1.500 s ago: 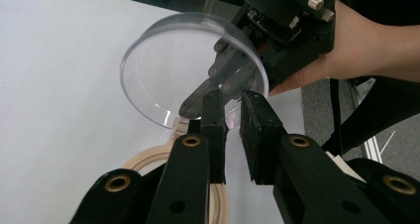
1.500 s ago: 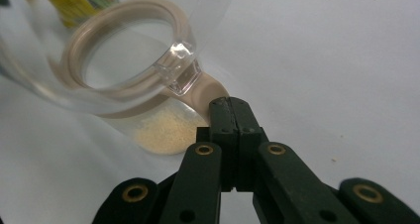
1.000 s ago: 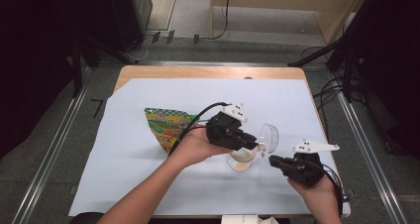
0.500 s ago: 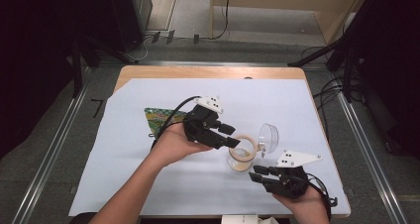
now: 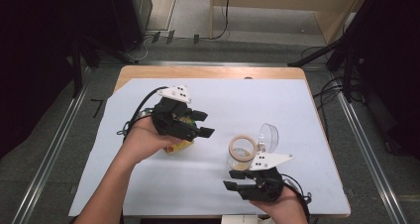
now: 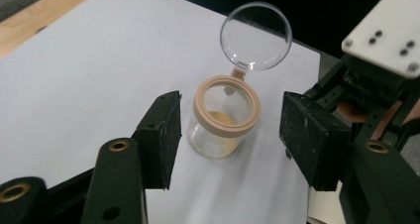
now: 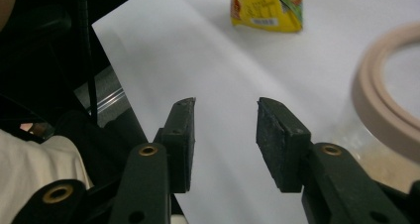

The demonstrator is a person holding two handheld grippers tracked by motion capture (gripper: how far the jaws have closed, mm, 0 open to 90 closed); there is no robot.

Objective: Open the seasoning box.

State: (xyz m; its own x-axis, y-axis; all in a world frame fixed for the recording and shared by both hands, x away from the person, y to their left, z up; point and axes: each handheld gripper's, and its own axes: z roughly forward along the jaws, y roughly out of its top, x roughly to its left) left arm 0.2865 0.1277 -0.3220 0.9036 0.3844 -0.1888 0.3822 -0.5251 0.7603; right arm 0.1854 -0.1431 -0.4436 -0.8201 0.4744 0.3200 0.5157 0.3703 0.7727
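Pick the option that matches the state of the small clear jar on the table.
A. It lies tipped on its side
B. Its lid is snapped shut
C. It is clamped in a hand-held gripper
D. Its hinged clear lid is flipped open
D: the jar stands upright on the white table cover with its hinged clear lid swung back off the beige rim, and nothing grips it.
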